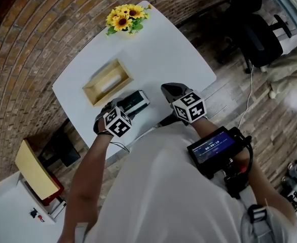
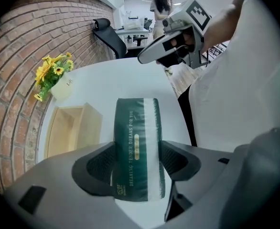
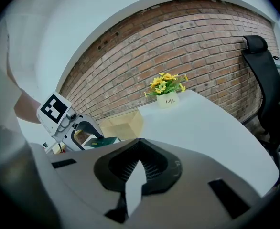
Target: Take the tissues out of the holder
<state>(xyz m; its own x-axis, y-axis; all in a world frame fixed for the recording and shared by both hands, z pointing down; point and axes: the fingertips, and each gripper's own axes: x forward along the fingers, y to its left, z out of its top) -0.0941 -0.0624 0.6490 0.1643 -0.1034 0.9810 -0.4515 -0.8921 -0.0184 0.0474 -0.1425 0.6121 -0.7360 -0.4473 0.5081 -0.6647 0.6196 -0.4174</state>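
Dark green plastic tissue pack point(image 2: 136, 142) is out of the pale wooden box holder point(image 2: 70, 128) and sits lower centre of frame, over the white counter point(image 2: 130, 82). Best to set it flat beside the holder, then release. Left claw point(image 2: 138, 163) is spread wide, clamping the pack's sides. Right claw point(image 3: 139, 166) is closed and empty.

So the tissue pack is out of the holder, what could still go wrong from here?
The left gripper pinches the soft tissue pack near one end only, so it might sag or slip. The pack is also close to the near edge of the table, by the person; released carelessly, it could slide off.
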